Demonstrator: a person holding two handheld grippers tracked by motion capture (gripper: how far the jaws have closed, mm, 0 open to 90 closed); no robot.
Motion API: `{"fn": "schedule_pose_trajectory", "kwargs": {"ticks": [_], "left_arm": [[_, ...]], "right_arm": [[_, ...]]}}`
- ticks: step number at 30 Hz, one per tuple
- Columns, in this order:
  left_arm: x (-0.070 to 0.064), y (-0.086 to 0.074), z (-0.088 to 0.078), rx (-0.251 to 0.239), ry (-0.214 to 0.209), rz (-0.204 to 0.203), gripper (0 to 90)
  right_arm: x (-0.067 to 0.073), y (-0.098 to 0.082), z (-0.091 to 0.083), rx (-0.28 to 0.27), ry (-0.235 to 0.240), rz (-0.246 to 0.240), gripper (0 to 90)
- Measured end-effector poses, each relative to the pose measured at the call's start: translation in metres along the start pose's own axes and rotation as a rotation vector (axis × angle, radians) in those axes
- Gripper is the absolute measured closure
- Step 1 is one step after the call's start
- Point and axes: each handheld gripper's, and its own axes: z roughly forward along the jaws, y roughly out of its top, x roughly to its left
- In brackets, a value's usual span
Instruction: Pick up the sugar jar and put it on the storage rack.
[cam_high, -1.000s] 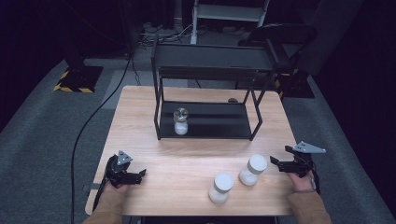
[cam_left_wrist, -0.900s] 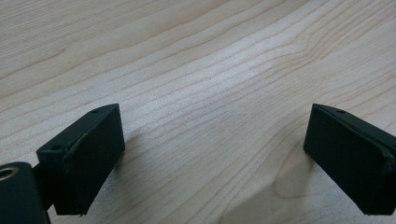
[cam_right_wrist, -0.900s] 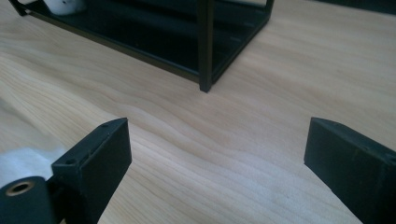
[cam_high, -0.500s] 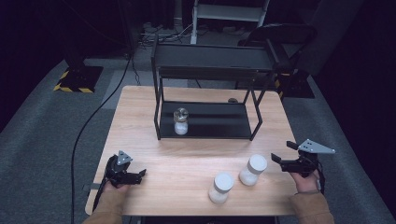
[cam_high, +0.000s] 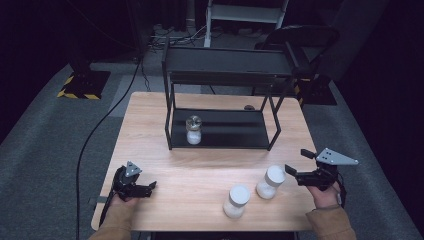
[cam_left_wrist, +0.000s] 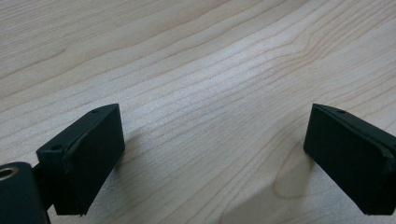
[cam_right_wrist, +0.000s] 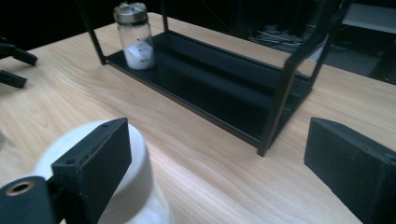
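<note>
The right hand-held gripper (cam_high: 295, 165) hovers at the table's (cam_high: 200, 170) right edge with its jaws apart and nothing between them. Its nearest thing is a white-lidded jar (cam_high: 270, 182), just to its left in the high view and not touching it. In the right gripper view that jar (cam_right_wrist: 135, 196) sits low, partly hidden behind one jaw, outside the gap. A second white-lidded jar (cam_high: 236, 201) stands just beside the first, nearer the table's front edge.

The left hand-held gripper (cam_high: 150, 188) lies low over the front left corner of the table, jaws wide apart and empty; its own view has bare wood grain (cam_left_wrist: 205, 93) between them. It is well apart from both jars.

Farther back stands a black rack (cam_high: 220, 80), and on its lower shelf, toward the left, a clear jar (cam_high: 193, 130) with white contents. The right gripper view brings this jar (cam_right_wrist: 134, 37) closer: a metal lid, clear glass, white stuff in the lower part. No writing or label can be read on any jar.
</note>
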Motion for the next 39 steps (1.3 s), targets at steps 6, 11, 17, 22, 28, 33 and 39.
{"fn": "schedule_pose_trajectory", "kwargs": {"ticks": [6, 11, 17, 22, 28, 33, 39], "left_arm": [[0.000, 0.000, 0.000, 0.000, 0.000, 0.000, 4.7], [0.000, 0.000, 0.000, -0.001, -0.001, 0.000, 4.7], [0.000, 0.000, 0.000, -0.001, -0.001, -0.002, 4.7], [0.000, 0.000, 0.000, 0.000, 0.000, 0.000, 4.7], [0.000, 0.000, 0.000, 0.000, -0.001, -0.002, 4.7], [0.000, 0.001, 0.000, 0.003, 0.002, -0.002, 4.4], [-0.001, 0.001, 0.001, 0.001, 0.004, -0.004, 4.0]], "right_arm": [[0.009, 0.007, 0.004, -0.006, 0.042, -0.023, 7.3], [0.016, 0.013, 0.012, -0.014, 0.093, -0.027, 7.3], [0.027, 0.020, 0.023, -0.006, 0.134, -0.051, 7.3], [0.035, 0.024, 0.029, -0.006, 0.157, -0.065, 7.3], [0.042, 0.028, 0.036, -0.004, 0.185, -0.078, 7.3], [0.049, 0.030, 0.041, -0.001, 0.200, -0.090, 7.3], [0.054, 0.031, 0.048, 0.004, 0.218, -0.090, 7.3]]}}
